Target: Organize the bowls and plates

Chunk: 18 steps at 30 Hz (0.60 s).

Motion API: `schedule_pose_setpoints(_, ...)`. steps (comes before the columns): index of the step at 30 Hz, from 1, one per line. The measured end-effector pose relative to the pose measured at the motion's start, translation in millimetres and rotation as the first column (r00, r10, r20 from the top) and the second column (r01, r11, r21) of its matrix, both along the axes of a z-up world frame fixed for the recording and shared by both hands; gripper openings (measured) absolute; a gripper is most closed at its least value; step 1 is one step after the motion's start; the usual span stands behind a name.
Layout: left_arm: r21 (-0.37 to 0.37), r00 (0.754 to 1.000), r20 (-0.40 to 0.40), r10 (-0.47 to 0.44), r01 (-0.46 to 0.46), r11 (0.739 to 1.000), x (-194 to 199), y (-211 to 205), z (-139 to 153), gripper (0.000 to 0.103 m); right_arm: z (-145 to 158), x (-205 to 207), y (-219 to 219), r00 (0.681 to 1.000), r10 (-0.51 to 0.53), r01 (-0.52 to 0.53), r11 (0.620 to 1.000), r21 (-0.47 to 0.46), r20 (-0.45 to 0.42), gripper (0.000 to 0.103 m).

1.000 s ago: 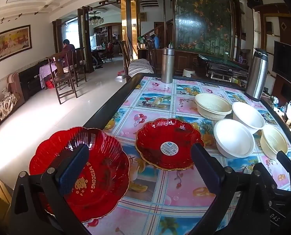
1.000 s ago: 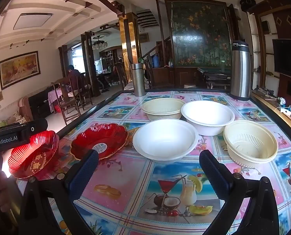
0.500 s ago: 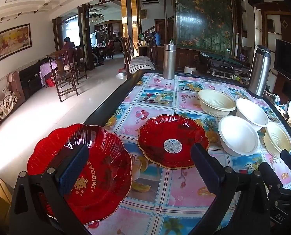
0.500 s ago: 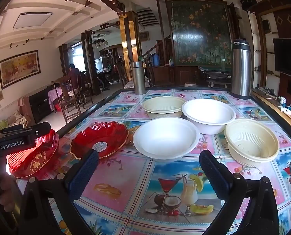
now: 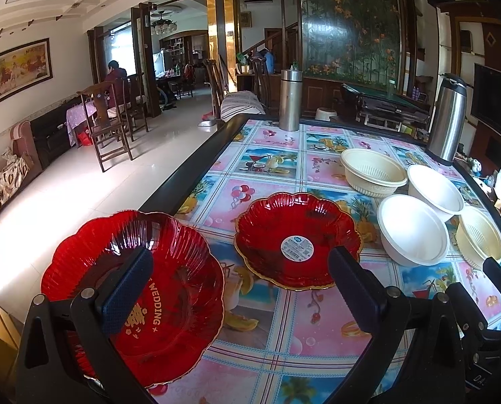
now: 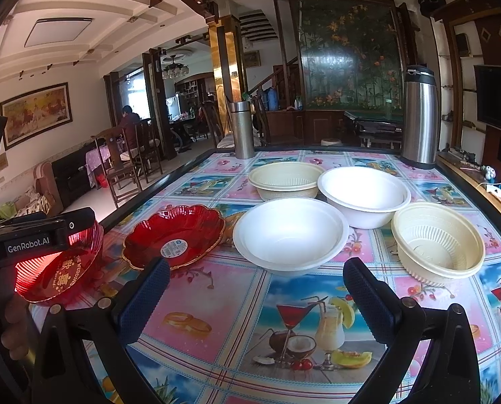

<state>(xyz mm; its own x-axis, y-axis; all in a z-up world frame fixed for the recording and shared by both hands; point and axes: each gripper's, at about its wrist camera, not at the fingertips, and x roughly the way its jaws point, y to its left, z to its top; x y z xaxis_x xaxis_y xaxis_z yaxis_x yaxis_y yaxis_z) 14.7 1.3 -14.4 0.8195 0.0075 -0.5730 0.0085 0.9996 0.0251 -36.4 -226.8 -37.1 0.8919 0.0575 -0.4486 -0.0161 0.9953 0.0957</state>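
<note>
Two red scalloped plates lie at the table's near left. The one lettered WEDDING point(image 5: 169, 269) point(image 6: 58, 269) sits under my left gripper's point(image 5: 240, 293) left finger point(image 5: 126, 298). The one with a sticker point(image 5: 297, 239) point(image 6: 174, 235) lies ahead between the open fingers. To the right are two white bowls point(image 6: 291, 232) point(image 6: 363, 192) and two cream strainer bowls point(image 6: 286, 176) point(image 6: 439, 242). My right gripper point(image 6: 257, 298) is open and empty, just short of the nearer white bowl point(image 5: 413, 229). Whether the left finger touches the plate is unclear.
A tall steel thermos point(image 6: 419, 114) stands at the far right and a steel flask point(image 6: 243, 129) at the far edge of the table point(image 6: 216, 303). The table's dark left rim point(image 5: 190, 175) drops to open floor. A person's hand point(image 6: 11, 323) holds the left gripper.
Both views shift only slightly; the left gripper drifts a little forward over the WEDDING plate. No dish has moved and both grippers stay open.
</note>
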Motion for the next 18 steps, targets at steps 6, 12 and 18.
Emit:
schedule_pose_setpoints(6,0.002,1.000,-0.011,-0.003,0.003,1.000,2.5,-0.4,-3.7,0.103,-0.6,0.3,0.6,1.000,0.006,-0.006,1.000,0.000,-0.007,0.103)
schedule_pose_setpoints(12,0.002,1.000,-0.019,-0.002,0.002,1.000,5.0,0.2,-6.9,0.103,-1.2,1.3,1.1,1.000,0.010,-0.010,1.000,-0.002,-0.013,0.103)
schedule_pose_setpoints(18,0.001,1.000,-0.024,-0.006,0.006,1.000,6.9,-0.5,-8.5,0.103,-1.3,1.6,1.4,1.000,0.010,-0.010,1.000,-0.001,-0.012,0.103)
